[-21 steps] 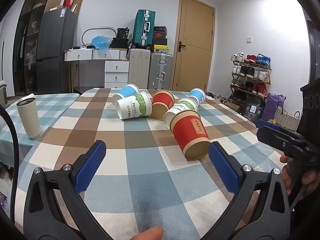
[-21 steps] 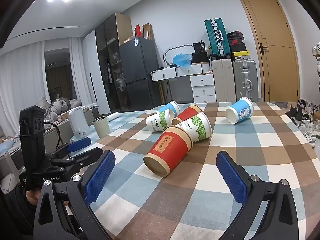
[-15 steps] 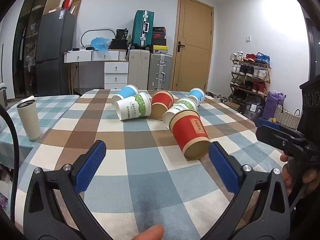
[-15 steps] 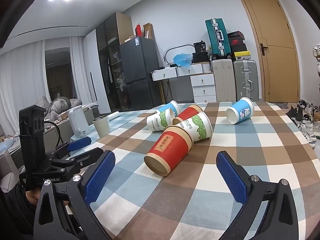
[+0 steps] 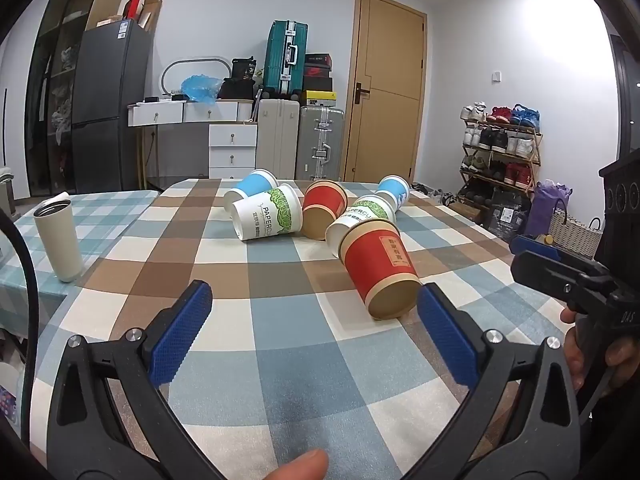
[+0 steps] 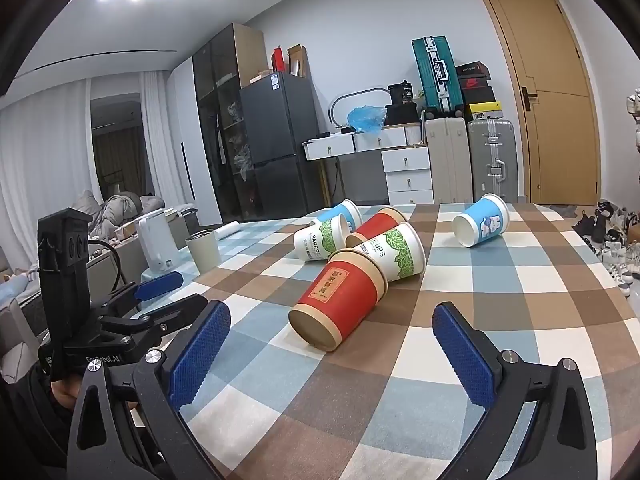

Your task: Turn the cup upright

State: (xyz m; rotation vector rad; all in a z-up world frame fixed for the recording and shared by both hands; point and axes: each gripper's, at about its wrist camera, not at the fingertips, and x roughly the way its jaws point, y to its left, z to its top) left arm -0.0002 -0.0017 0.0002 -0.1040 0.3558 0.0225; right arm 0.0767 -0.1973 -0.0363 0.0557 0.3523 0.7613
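Observation:
Several paper cups lie on their sides on the checked tablecloth. The nearest is a red cup [image 5: 380, 268], its base toward me; it also shows in the right wrist view [image 6: 338, 306]. Behind it lie white-and-green cups [image 5: 268, 218] [image 6: 394, 250], a second red cup [image 5: 322, 208] and blue cups [image 5: 394, 192] [image 6: 482, 220]. My left gripper [image 5: 314, 328] is open and empty, just short of the red cup. My right gripper [image 6: 330, 354] is open and empty, with the red cup just ahead between its fingers.
A beige tumbler [image 5: 60, 240] stands upright at the table's left edge, also in the right wrist view [image 6: 204, 250], beside a white kettle [image 6: 158, 246]. The table's right edge [image 5: 480, 236] drops toward a shoe rack. Suitcases and drawers stand behind.
Both grippers have barely moved; the views have shifted only slightly. The cups lie where they were.

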